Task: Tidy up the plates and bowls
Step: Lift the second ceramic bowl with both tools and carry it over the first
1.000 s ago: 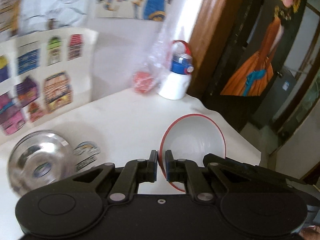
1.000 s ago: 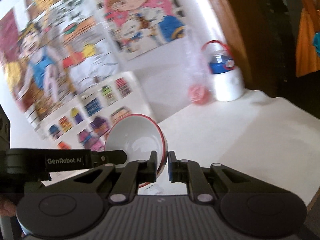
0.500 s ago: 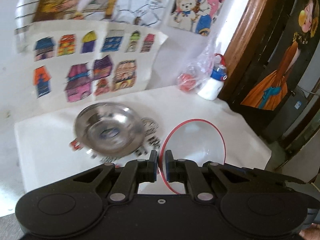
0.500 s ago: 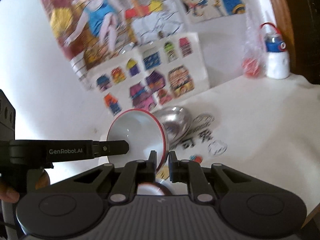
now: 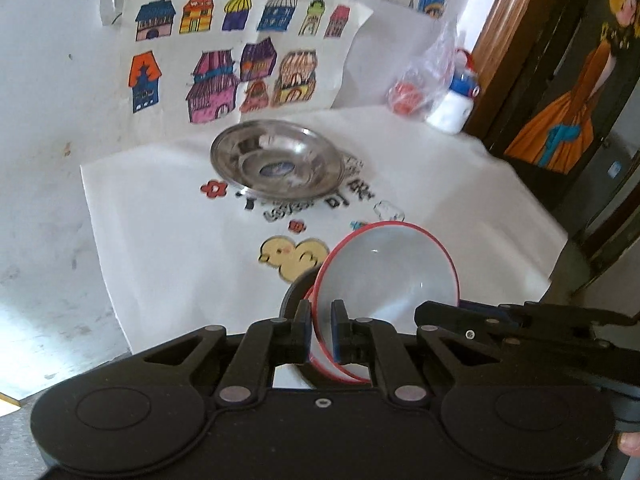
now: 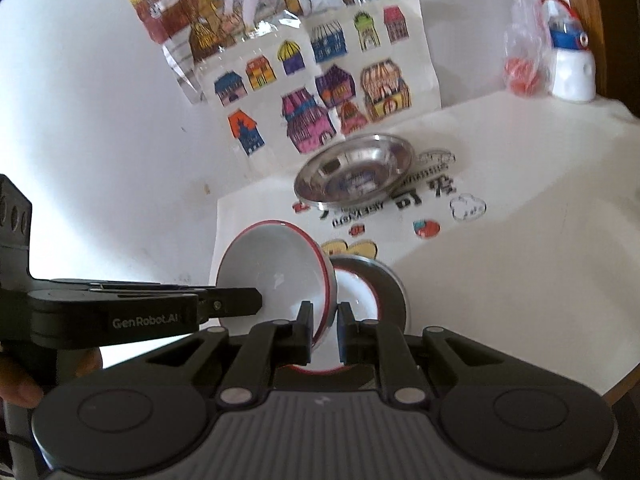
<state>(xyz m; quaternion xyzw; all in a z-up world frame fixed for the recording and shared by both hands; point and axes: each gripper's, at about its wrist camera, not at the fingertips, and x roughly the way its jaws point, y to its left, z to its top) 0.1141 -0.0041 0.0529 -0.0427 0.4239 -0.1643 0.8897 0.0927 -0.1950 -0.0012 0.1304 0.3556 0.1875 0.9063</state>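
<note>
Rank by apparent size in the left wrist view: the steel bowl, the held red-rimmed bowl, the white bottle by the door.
1-2. steel bowl and red-rimmed bowl: similar in span; the held one is nearer, so unsure.
3. white bottle: smallest, also farthest.

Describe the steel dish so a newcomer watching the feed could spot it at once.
Start at the white table and look toward the wall, below the poster of coloured houses. The steel dish sits there on printed lettering, empty and apart from both grippers. It is the only bare shiny metal piece; the held bowl is white with a red rim.
</note>
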